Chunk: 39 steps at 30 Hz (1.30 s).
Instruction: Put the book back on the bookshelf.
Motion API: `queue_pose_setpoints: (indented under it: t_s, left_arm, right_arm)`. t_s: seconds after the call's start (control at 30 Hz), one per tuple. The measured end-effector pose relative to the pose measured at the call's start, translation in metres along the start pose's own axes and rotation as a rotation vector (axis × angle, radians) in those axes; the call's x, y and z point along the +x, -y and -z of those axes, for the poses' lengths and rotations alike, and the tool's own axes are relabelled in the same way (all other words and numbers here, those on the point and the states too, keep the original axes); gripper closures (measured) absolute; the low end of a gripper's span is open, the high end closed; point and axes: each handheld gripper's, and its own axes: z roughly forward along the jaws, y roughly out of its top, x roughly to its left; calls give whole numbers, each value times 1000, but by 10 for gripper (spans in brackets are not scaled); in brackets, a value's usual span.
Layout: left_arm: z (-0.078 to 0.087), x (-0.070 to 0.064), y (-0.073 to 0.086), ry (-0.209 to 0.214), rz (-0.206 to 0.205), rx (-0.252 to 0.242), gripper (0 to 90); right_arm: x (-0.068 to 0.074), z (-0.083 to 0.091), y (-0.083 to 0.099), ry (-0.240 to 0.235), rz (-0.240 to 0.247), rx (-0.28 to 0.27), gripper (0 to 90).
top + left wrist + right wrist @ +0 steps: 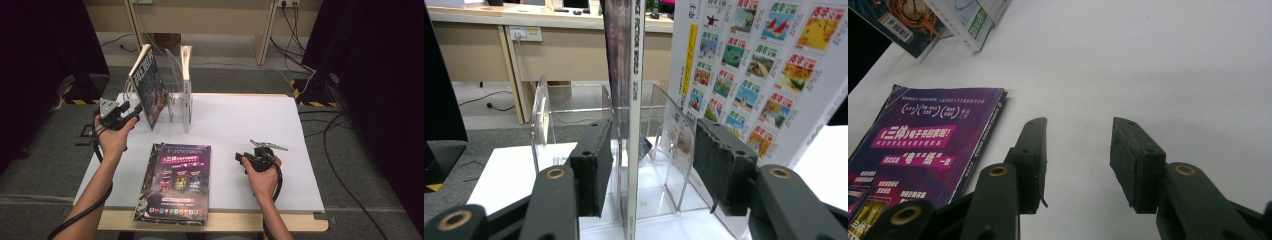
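Observation:
A clear acrylic rack (pixel 172 102) stands at the table's back left and holds two upright magazines. The dark-covered one (pixel 150 90) leans left; its thin spine (pixel 631 100) rises between the jaws of my left gripper (pixel 134 113), which is open with neither pad touching it. The second magazine (pixel 186 85) stands straight, and its cover of small colourful pictures (pixel 754 75) is at the right of the left gripper view. A purple magazine (pixel 179 175) lies flat on top of a stack near the front edge. My right gripper (pixel 241 161) hovers open over bare table, right of that stack (pixel 923 140).
The white table top (pixel 240 120) stretches bare to the right and behind my right gripper. Clear curved dividers (pixel 541 125) of the rack stand on both sides of the dark magazine. Cables and desk legs lie on the floor beyond the table.

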Motion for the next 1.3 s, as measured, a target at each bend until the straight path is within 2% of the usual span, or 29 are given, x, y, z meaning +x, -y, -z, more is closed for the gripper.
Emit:
queue_pose_setpoints:
  t_s: [0.17,0.27,0.33,0.47,0.5,0.53,0.6,0.7,0.77,0.83,0.9,1.0,1.07,1.17,1.3]
  left_arm:
    - [8,-2,11,30,6,35,483]
    - [13,-5,20,54,9,68,484]
    - [16,-7,28,81,25,93,483]
    - [20,-12,48,120,27,157,483]
    - [20,-12,48,120,27,157,483]
    - [22,-16,58,140,44,191,484]
    - [24,-20,68,153,30,233,484]
    - [25,-24,82,187,43,300,484]
    - [24,-26,91,192,52,331,484]
    - [24,-28,98,201,60,359,484]
    - [24,-31,104,213,61,376,484]
    - [24,-32,110,228,91,399,484]
    - [23,-32,113,226,86,405,485]
    - [24,-34,117,240,107,427,486]
    - [24,-36,121,248,111,459,487]
  right_arm:
    - [3,1,-3,1,16,2,587]
    - [5,2,-4,-1,12,7,587]
    - [7,2,-4,-1,9,11,587]
    - [12,1,-5,-10,32,19,587]
    - [12,1,-5,-10,32,19,587]
    - [15,0,-6,-16,32,29,587]
    - [18,-1,-7,-21,34,34,587]
    - [22,-4,-7,-25,54,49,587]
    - [28,-7,-7,-32,47,67,587]
    - [32,-11,-7,-43,58,79,587]
    - [36,-15,-7,-48,68,96,586]
    - [44,-22,-5,-63,82,117,585]
    - [49,-26,-3,-73,84,127,585]
    - [57,-32,-2,-85,95,146,585]
    - [67,-40,-1,-102,106,173,585]
